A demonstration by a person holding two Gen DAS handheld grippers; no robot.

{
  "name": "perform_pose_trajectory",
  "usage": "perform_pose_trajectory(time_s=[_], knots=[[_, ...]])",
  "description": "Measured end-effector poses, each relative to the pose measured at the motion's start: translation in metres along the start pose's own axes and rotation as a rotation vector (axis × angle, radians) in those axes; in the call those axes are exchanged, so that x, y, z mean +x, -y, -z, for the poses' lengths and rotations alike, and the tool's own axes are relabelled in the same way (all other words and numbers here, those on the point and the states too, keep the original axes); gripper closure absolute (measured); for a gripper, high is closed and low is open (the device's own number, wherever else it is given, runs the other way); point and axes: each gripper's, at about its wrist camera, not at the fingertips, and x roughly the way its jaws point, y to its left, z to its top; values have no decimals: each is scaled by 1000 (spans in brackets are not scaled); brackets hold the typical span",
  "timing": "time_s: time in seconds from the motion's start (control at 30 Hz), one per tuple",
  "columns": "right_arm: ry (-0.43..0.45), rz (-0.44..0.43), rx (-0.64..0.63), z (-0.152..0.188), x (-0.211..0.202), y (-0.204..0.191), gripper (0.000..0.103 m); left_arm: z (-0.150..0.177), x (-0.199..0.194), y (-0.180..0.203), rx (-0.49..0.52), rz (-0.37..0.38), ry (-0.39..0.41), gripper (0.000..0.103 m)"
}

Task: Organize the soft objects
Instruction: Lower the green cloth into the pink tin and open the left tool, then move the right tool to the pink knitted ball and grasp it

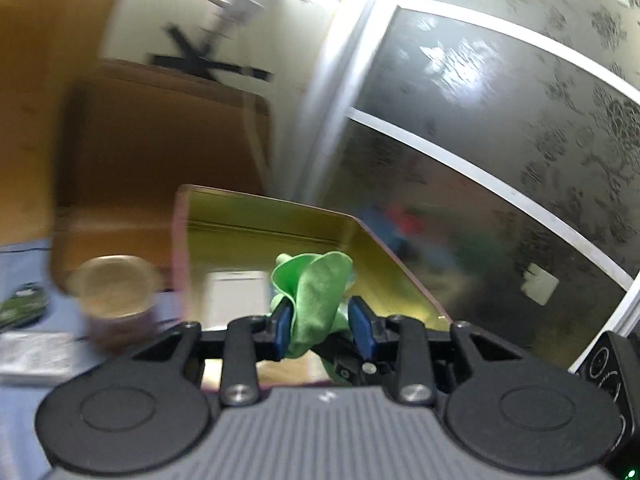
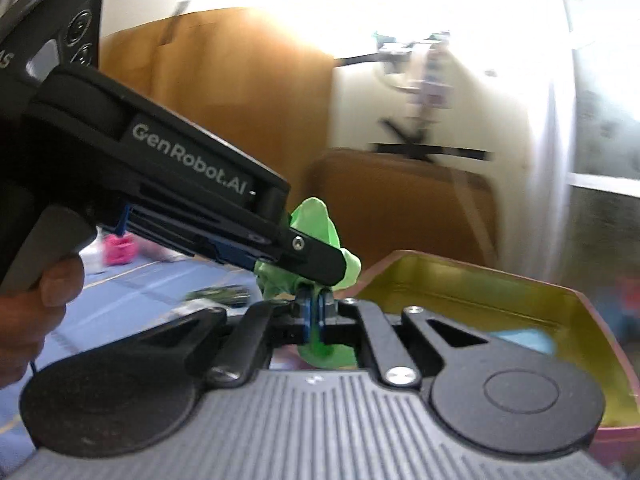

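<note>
A crumpled bright green microfibre cloth (image 1: 316,300) hung in the air above a shallow rectangular tin tray with a gold-yellow inside and pinkish rim (image 1: 404,268), bunched between both claws. The left claw (image 1: 323,320) had its blue pads (image 1: 283,322) closed on the cloth's folds. The right claw (image 2: 316,312) was pinched nearly fully together on a lower fold of the same cloth (image 2: 316,216), with the left tool's black body crossing in front. A hand (image 2: 28,312) gripped that tool's handle. Beside the tray stood a blurred round cup (image 1: 114,300) on the blue desk (image 1: 24,264), with brown cardboard boxes (image 1: 160,152) behind.
</note>
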Motion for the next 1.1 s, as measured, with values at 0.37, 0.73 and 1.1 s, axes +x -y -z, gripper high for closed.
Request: perform_pose_trajectory(time_s=[0.37, 0.73, 1.1], knots=[[-169, 208, 35, 33, 30, 77, 70, 14, 111, 14, 0, -63, -196, 15], [-7, 215, -1, 31, -10, 43, 21, 14, 8, -17, -10, -71, 29, 7], [61, -103, 85, 15, 10, -41, 12, 81, -152, -145, -155, -436, 161, 1]])
